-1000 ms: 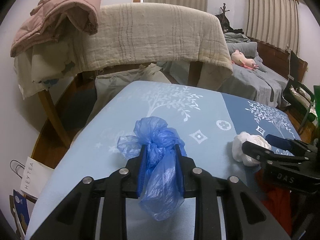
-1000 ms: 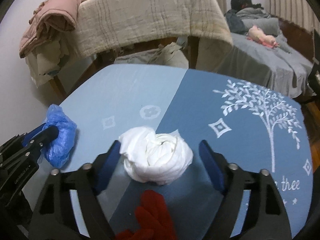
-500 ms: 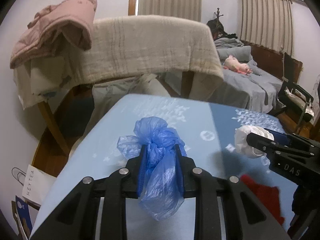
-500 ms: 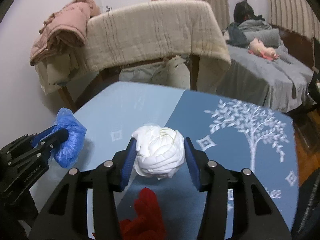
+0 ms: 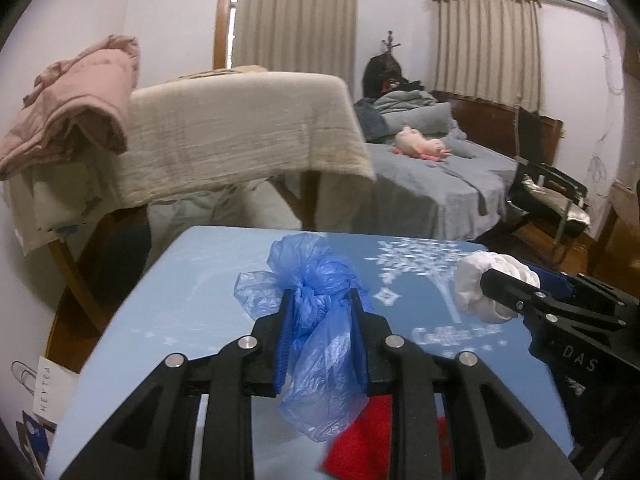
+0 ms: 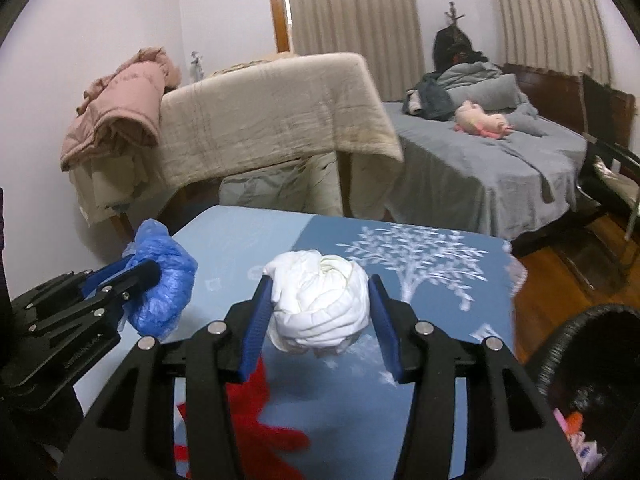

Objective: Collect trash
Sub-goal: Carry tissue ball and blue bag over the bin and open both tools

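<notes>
A crumpled blue plastic bag point(image 5: 316, 276) hangs pinched between the blue pads of my left gripper point(image 5: 320, 298), held above the blue tablecloth point(image 5: 192, 288). My right gripper point(image 6: 320, 284) is shut on a knotted white bag point(image 6: 320, 304), its pads pressing both sides, also off the table. Each wrist view shows the other hand's load: the white bag point(image 5: 472, 280) at the right, the blue bag point(image 6: 164, 296) at the left. A red cloth point(image 6: 256, 420) lies on the table beneath the grippers.
A black-lined bin point(image 6: 560, 344) with scraps inside stands at the table's right, low in the right wrist view. Behind the table is a chair draped with a beige blanket point(image 5: 240, 136) and a pink jacket point(image 5: 80, 96). A bed point(image 6: 500, 160) is at the right.
The right jaws closed onto the white bag. Both grippers then lifted their bags off the table and drew back; the bin has come into the right wrist view.
</notes>
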Motion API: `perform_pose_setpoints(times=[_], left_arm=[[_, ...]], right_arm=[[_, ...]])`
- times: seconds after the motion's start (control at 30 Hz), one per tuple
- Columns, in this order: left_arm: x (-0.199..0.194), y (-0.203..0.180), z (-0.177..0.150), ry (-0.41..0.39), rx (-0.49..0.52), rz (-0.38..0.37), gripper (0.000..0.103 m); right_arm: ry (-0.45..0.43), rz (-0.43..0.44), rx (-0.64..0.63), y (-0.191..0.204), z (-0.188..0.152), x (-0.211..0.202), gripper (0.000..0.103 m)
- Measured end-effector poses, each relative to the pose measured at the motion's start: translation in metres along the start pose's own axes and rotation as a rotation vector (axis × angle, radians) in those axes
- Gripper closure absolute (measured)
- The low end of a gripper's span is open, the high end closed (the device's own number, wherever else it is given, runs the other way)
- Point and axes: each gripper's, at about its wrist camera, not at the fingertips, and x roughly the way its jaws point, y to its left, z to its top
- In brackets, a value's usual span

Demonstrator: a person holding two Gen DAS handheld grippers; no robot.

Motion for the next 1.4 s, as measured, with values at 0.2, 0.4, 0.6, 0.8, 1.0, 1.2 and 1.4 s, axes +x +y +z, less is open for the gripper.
perform_pose_setpoints(times=[0.2, 0.4, 0.6, 0.8, 1.0, 1.2, 1.4], left_arm=[[-0.013, -0.042, -0.001, -0.005, 0.007, -0.073, 0.077], [-0.025, -0.084, -0.004, -0.007, 0.025, -0.143, 0.077], [-0.036, -0.125, -0.003, -0.016, 0.064, -0.199, 0.077], [-0.048, -0.164, -0.002, -0.027, 0.106, -0.256, 0.077], [-0.056, -0.200, -0.003, -0.036, 0.143, -0.311, 0.077], [-0.059, -0.234, -0.008, -0.038, 0.180, -0.364, 0.077], [-0.058, -0.261, -0.015, -0.033, 0.206, -0.407, 0.077]], right_arm=[[-0.033, -0.050, 0.034, -0.032, -0.010, -0.046, 0.056], [-0.067, -0.108, 0.070, -0.065, -0.020, -0.091, 0.056], [-0.097, -0.169, 0.091, -0.093, -0.029, -0.130, 0.056], [-0.125, -0.228, 0.102, -0.117, -0.039, -0.161, 0.056], [-0.141, -0.285, 0.117, -0.141, -0.052, -0.186, 0.056], [-0.142, -0.348, 0.159, -0.170, -0.067, -0.204, 0.056], [-0.141, -0.404, 0.195, -0.194, -0.079, -0.215, 0.056]])
